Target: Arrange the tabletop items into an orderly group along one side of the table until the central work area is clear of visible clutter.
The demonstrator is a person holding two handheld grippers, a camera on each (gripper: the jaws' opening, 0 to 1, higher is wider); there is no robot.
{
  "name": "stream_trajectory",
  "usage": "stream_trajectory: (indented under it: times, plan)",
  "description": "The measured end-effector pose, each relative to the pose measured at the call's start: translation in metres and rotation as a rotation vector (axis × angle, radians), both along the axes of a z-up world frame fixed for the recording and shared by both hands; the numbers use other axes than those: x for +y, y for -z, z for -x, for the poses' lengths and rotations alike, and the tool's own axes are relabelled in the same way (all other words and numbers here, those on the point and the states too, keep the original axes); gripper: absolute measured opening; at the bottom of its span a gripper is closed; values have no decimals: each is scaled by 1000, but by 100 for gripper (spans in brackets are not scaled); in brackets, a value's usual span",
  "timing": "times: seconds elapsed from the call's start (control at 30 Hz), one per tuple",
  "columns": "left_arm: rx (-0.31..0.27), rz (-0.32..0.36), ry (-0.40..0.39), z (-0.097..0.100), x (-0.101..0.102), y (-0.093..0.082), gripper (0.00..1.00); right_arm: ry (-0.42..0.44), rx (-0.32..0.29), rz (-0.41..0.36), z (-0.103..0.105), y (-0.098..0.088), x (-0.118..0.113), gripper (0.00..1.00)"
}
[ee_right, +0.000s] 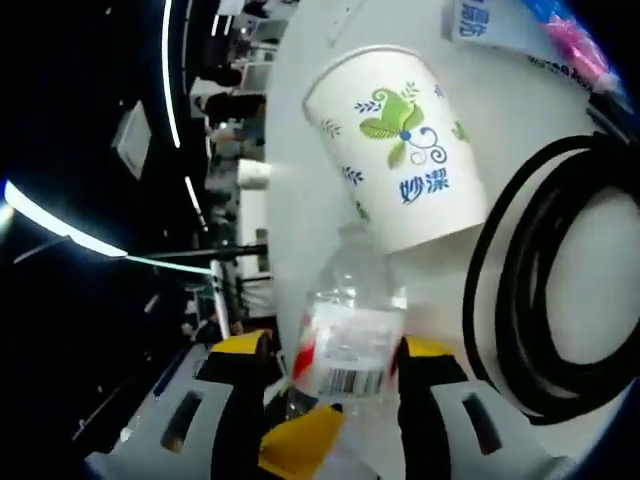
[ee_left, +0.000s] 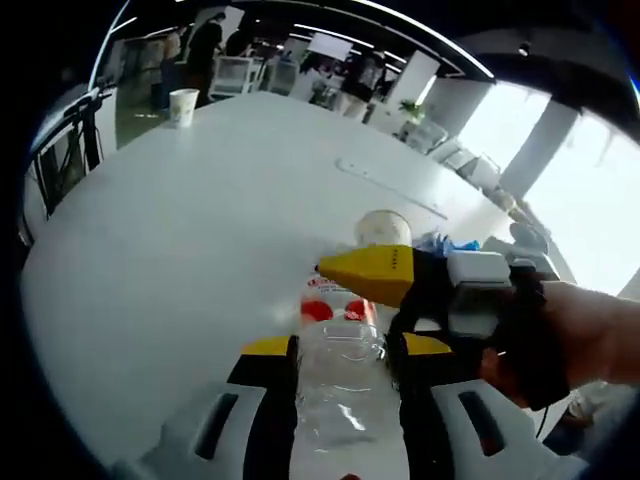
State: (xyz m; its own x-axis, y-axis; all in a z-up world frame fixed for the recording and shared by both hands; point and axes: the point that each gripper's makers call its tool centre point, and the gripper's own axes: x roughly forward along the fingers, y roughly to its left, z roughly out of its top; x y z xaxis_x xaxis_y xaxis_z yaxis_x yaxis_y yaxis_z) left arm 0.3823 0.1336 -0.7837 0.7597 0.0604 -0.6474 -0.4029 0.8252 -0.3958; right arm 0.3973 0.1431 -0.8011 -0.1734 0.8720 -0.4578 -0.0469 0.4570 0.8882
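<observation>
**Two grippers on one bottle**

We see the white table [ee_left: 180, 250] broad and bare toward 11 o'clock in the left gripper view, room to move. In the right gripper view a black cable [ee_right: 520, 300] loops at 3 o'clock, and a paper cup [ee_right: 400, 150] stands at 12, touching the clear bottle [ee_right: 345, 340]. Our left gripper [ee_left: 340, 365] and right gripper [ee_right: 330, 365] both clamp that bottle; uneven pulls could, we judge, crush it or tip the cup.

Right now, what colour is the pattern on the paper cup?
Green leaves with blue swirls and characters on the white paper cup, best in the right gripper view.
</observation>
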Motion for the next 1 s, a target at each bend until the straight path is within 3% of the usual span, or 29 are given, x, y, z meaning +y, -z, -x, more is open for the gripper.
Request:
stream_trajectory:
  times: [0.13, 0.2, 0.23, 0.27, 0.37, 0.6, 0.73, 0.9, 1.0]
  plan:
    - [-1, -7, 7, 1, 1, -2, 34, -11, -9, 0, 2, 2, 1, 43]
    - [-11, -7, 7, 2, 2, -5, 34, -33, -51, 16, 2, 5, -2, 39]
    - [-8, -11, 11, 2, 1, -5, 34, -21, -20, 8, 3, 1, -1, 38]
    - [-12, -21, 17, 2, 2, -7, 35, -27, -36, -6, 3, -1, 0, 38]
    - [-22, -27, 15, 2, 3, -9, 35, -39, -113, -31, 2, -9, 3, 37]
    - [-53, -88, 53, -4, 5, -24, 36, -24, -213, -109, -6, -28, 7, 35]
    - [-62, -126, 79, -8, 4, -30, 36, -27, -323, -164, -13, -43, 9, 35]
    - [-77, -162, 112, -11, 3, -36, 37, -34, -413, -210, -18, -58, 9, 33]
    - [-61, -187, 135, -11, 4, -37, 37, -62, -493, -235, -19, -65, 9, 32]
